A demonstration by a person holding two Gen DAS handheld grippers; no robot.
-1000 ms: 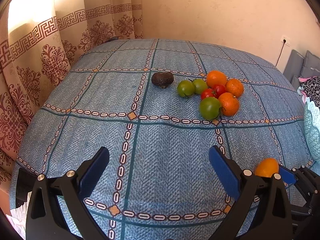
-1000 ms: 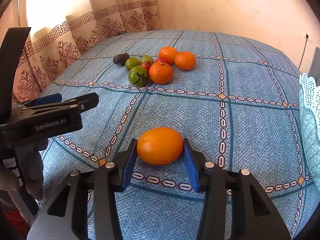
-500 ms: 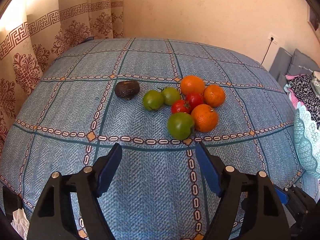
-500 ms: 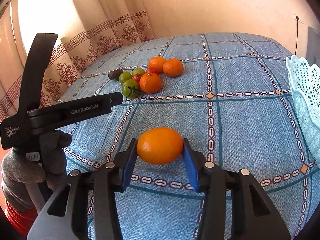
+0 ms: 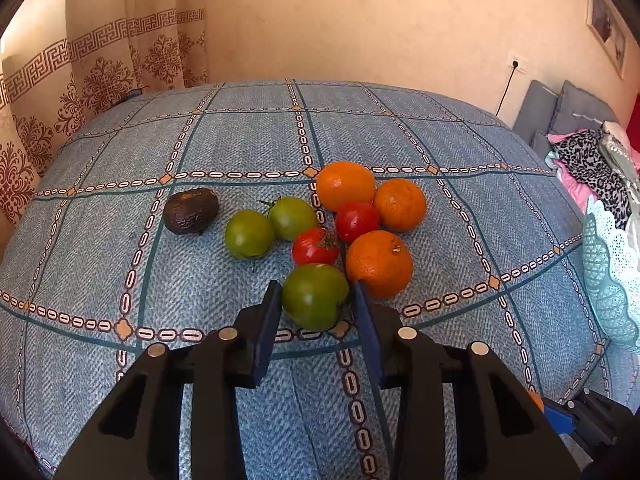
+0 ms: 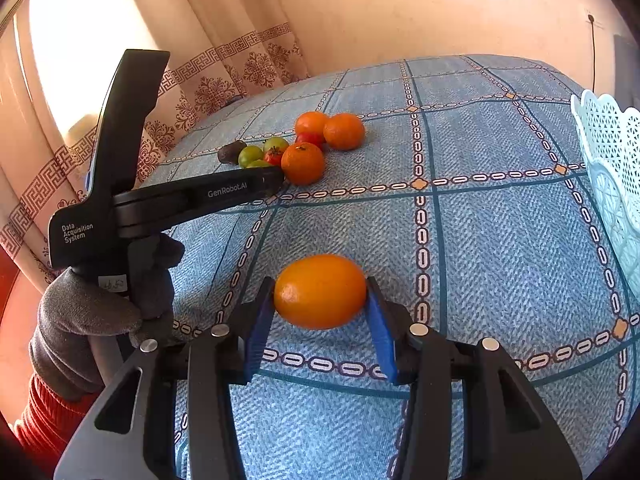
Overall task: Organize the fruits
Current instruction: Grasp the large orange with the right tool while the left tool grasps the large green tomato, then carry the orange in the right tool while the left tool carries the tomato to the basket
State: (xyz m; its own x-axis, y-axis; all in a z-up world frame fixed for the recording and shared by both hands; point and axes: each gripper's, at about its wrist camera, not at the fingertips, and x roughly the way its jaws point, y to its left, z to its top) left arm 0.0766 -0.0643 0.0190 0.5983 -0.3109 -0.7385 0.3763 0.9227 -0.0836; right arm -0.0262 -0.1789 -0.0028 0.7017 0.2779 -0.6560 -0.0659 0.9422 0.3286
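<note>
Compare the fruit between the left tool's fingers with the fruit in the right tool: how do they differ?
The green tomato lies on the cloth between the left tool's fingers, beside other fruits. The orange fruit is clamped in the right tool, apart from the pile. Both are round and whole.

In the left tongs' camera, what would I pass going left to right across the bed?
Dark avocado → green tomato → green tomato between the left tongs → nearest orange → pale lacy basket.
</note>
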